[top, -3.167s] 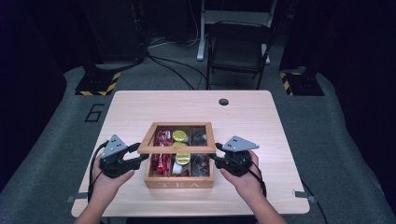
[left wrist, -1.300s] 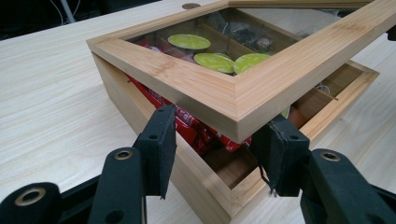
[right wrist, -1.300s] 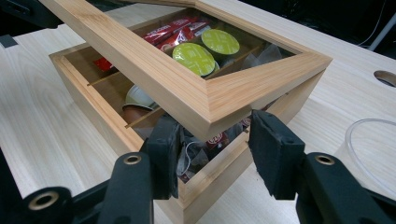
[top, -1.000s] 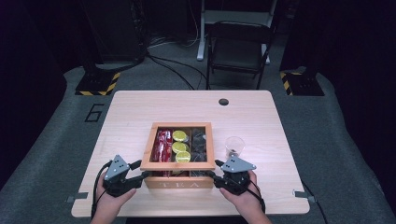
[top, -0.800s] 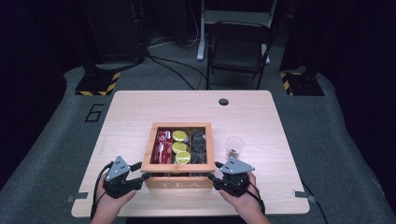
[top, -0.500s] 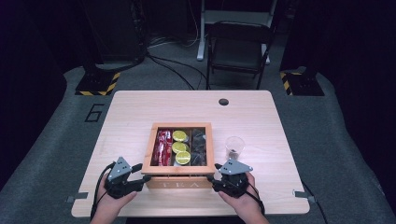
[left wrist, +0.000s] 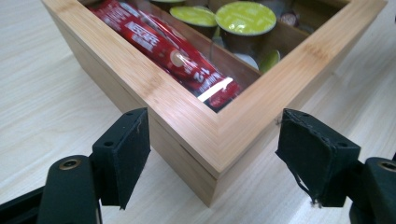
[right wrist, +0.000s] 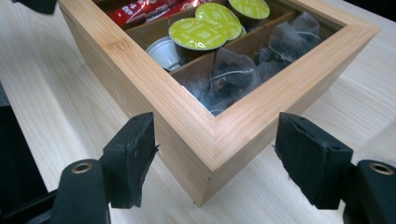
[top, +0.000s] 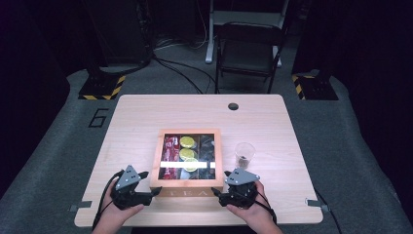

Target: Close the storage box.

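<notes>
At the near corners, both grippers let go of the wooden box point(top: 187, 158).
Left gripper point(top: 146, 191) and right gripper point(top: 221, 195) jaws have just been opening, each straddling a corner untouched; lid lies shut, box set down.

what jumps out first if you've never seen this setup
The bamboo tea box with a glass lid, at the near middle of the table, shows red sachets, yellow-green capsules and clear tea bags in three compartments. A hand-held gripper sits at each near corner, left hand-held gripper and right hand-held gripper, jaws just opened and clear of the wood. A clear plastic cup stands right of the box.
</notes>
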Demonstrator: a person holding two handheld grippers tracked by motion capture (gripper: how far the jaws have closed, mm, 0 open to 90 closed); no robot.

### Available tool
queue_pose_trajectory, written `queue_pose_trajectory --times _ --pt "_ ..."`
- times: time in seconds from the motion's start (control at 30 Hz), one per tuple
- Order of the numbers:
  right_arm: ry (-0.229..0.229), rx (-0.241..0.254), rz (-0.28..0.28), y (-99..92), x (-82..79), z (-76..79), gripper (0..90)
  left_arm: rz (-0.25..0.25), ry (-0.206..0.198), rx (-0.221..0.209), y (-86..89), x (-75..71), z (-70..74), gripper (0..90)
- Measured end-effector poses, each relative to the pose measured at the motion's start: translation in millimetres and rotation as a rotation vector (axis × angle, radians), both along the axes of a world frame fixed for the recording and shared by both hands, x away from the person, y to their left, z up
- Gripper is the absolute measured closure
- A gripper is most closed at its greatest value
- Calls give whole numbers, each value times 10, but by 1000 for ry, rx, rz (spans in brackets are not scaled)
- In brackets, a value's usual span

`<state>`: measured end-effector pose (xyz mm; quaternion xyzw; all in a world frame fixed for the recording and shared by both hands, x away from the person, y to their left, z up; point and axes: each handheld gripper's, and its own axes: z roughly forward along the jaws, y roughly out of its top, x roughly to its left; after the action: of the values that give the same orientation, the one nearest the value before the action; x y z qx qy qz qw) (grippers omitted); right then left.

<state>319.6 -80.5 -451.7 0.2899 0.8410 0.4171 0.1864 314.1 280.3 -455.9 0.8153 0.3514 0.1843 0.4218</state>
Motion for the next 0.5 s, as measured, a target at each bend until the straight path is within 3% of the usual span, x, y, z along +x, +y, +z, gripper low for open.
queue_pose_trajectory --times 0.07,0.2,0.37,0.5 --pt "7 8 -25 -1 0 -7 294 -1 1 -11 30 4 17 258" --pt "5 22 -12 -29 22 8 324 18 1 -30 74 22 15 259" --pt "-7 53 -25 -90 46 49 347 38 19 -65 170 54 17 266" --pt "8 80 -43 -165 66 64 359 52 17 -86 246 69 37 292"
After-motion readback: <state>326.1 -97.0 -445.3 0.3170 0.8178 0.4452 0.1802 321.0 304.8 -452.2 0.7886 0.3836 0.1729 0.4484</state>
